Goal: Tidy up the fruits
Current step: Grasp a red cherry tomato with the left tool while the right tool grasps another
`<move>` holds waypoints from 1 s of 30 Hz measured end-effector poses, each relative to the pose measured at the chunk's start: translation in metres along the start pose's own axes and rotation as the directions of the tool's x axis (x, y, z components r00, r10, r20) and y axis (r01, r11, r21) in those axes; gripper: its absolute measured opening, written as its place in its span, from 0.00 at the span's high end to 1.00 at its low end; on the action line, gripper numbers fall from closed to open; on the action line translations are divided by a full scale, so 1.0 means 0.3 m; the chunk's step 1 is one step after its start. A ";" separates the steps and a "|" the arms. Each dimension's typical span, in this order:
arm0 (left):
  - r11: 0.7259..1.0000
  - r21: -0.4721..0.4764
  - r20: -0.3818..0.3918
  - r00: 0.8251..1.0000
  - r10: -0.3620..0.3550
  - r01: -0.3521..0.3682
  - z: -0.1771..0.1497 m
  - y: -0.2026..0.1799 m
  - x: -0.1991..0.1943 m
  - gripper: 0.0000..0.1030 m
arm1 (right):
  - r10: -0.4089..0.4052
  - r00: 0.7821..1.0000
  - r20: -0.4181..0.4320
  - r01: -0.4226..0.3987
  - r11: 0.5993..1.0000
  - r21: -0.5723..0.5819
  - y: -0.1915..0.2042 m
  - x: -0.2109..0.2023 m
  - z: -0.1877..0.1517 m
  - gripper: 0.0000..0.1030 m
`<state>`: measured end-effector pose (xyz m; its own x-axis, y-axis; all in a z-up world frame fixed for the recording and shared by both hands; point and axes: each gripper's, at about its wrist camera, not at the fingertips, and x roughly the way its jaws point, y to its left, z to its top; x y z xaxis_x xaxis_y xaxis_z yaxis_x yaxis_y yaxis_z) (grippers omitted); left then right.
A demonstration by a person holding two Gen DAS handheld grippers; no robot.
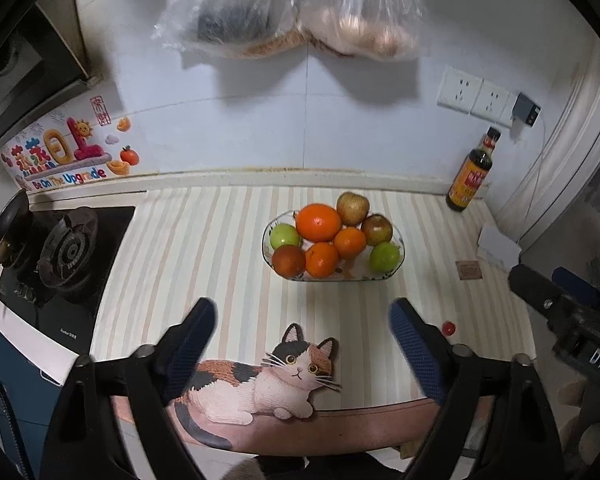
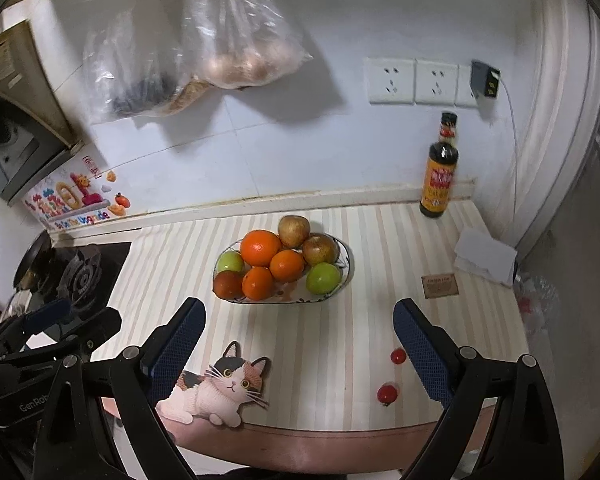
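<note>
A clear glass bowl stands mid-counter on the striped cloth, piled with oranges, green apples and reddish-brown apples. Two small red cherry tomatoes lie loose near the front right; one shows in the left wrist view. My left gripper is open and empty, in front of the bowl. My right gripper is open and empty, also in front of the bowl.
A cat-shaped mat lies at the front edge. A gas stove is at left. A dark sauce bottle, folded paper and a small brown card are at right. Plastic bags hang on the wall.
</note>
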<state>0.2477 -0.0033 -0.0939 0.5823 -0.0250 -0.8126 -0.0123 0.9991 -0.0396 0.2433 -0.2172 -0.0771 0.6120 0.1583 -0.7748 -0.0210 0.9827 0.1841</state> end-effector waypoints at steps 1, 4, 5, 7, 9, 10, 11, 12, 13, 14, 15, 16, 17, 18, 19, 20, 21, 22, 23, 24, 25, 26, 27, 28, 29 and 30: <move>1.000 0.008 -0.012 1.000 0.002 -0.002 0.000 -0.009 0.021 0.00 | -0.001 1.000 -0.011 0.001 1.000 0.018 -0.022 0.016 -0.003 0.06; 1.000 0.019 -0.042 0.999 0.012 -0.011 -0.005 -0.033 0.076 0.00 | -0.018 0.998 -0.062 0.023 0.997 0.071 -0.102 0.089 -0.025 0.06; 1.000 0.024 -0.061 0.998 0.013 -0.012 -0.006 -0.045 0.105 0.00 | -0.030 0.996 -0.086 0.038 0.995 0.091 -0.139 0.124 -0.040 0.06; 0.999 0.036 -0.080 0.997 0.020 -0.017 -0.008 -0.066 0.148 0.00 | -0.048 0.991 -0.126 0.063 0.991 0.121 -0.205 0.190 -0.073 0.06; 0.998 0.060 -0.115 0.993 0.029 -0.022 -0.011 -0.099 0.205 0.00 | -0.075 0.981 -0.177 0.101 0.985 0.142 -0.272 0.269 -0.122 0.06; 0.997 0.072 -0.127 0.991 0.036 -0.027 -0.012 -0.117 0.231 0.00 | -0.081 0.976 -0.204 0.114 0.981 0.155 -0.309 0.313 -0.152 0.06; 0.995 0.093 -0.147 0.988 0.047 -0.034 -0.014 -0.142 0.267 0.00 | -0.082 0.970 -0.230 0.123 0.978 0.167 -0.340 0.349 -0.183 0.06; 0.994 0.108 -0.161 0.986 0.050 -0.032 -0.017 -0.160 0.294 0.00 | -0.078 0.960 -0.270 0.132 0.973 0.189 -0.381 0.405 -0.225 0.06; 0.991 0.127 -0.177 0.983 0.054 -0.031 -0.021 -0.186 0.328 0.00 | -0.072 0.955 -0.287 0.134 0.970 0.202 -0.405 0.437 -0.252 0.06; 0.989 0.142 -0.185 0.981 0.062 -0.035 -0.022 -0.206 0.352 0.00 | -0.071 0.950 -0.303 0.141 0.966 0.215 -0.429 0.474 -0.281 0.06; 0.985 0.169 -0.191 0.979 0.074 -0.041 -0.029 -0.237 0.388 0.00 | -0.071 0.942 -0.327 0.150 0.963 0.225 -0.454 0.515 -0.314 0.13; 0.979 0.198 -0.203 0.975 0.088 -0.047 -0.036 -0.265 0.423 0.00 | -0.054 0.934 -0.354 0.146 0.960 0.238 -0.477 0.558 -0.347 0.20; 0.973 0.225 -0.224 0.969 0.103 -0.051 -0.045 -0.290 0.462 0.00 | -0.036 0.928 -0.370 0.138 0.958 0.252 -0.491 0.587 -0.370 0.33; 0.966 0.256 -0.251 0.961 0.113 -0.046 -0.058 -0.323 0.509 0.00 | -0.022 0.921 -0.388 0.136 0.954 0.268 -0.509 0.623 -0.399 0.35; 0.960 0.275 -0.265 0.957 0.119 -0.043 -0.068 -0.345 0.537 0.00 | -0.009 0.919 -0.394 0.129 0.951 0.280 -0.516 0.640 -0.415 0.36; 0.956 0.290 -0.275 0.953 0.125 -0.041 -0.075 -0.361 0.558 0.00 | 0.008 0.917 -0.398 0.118 0.950 0.290 -0.523 0.660 -0.430 0.40; 0.951 0.308 -0.290 0.948 0.130 -0.037 -0.079 -0.383 0.584 0.00 | 0.015 0.915 -0.403 0.113 0.950 0.292 -0.526 0.678 -0.442 0.45; 0.946 0.322 -0.309 0.942 0.131 -0.026 -0.088 -0.408 0.612 0.00 | 0.019 0.911 -0.412 0.112 0.950 0.291 -0.528 0.697 -0.456 0.46; 0.945 0.327 -0.321 0.938 0.131 -0.020 -0.091 -0.422 0.628 0.00 | 0.027 0.908 -0.417 0.106 0.950 0.293 -0.524 0.708 -0.464 0.47; 0.944 0.330 -0.340 0.932 0.127 -0.008 -0.095 -0.444 0.648 0.00 | 0.033 0.906 -0.423 0.101 0.951 0.291 -0.526 0.724 -0.475 0.53; 0.944 0.330 -0.351 0.929 0.121 0.001 -0.096 -0.456 0.657 0.00 | 0.029 0.902 -0.431 0.104 0.954 0.281 -0.526 0.739 -0.485 0.57; 0.944 0.330 -0.362 0.926 0.113 0.014 -0.096 -0.471 0.669 0.00 | 0.029 0.901 -0.432 0.102 0.956 0.276 -0.525 0.742 -0.490 0.65; 0.943 0.332 -0.368 0.924 0.105 0.025 -0.094 -0.491 0.677 0.00 | 0.037 0.905 -0.423 0.092 0.955 0.282 -0.527 0.736 -0.493 0.69; 0.940 0.338 -0.373 0.923 0.096 0.038 -0.092 -0.514 0.688 0.00 | 0.038 0.909 -0.416 0.092 0.953 0.288 -0.535 0.733 -0.492 0.69; 0.937 0.346 -0.380 0.921 0.089 0.052 -0.092 -0.538 0.700 0.00 | 0.036 0.913 -0.407 0.094 0.951 0.295 -0.543 0.726 -0.489 0.69; 0.933 0.355 -0.386 0.919 0.086 0.061 -0.092 -0.559 0.712 0.00 | 0.035 0.919 -0.394 0.095 0.947 0.306 -0.558 0.715 -0.485 0.69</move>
<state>0.3517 -0.1771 -0.2770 0.2202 0.0505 -0.9741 0.3125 0.9424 0.1195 0.2631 -0.3337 -0.3623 0.2503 0.2176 -0.9434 0.2803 0.9164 0.2857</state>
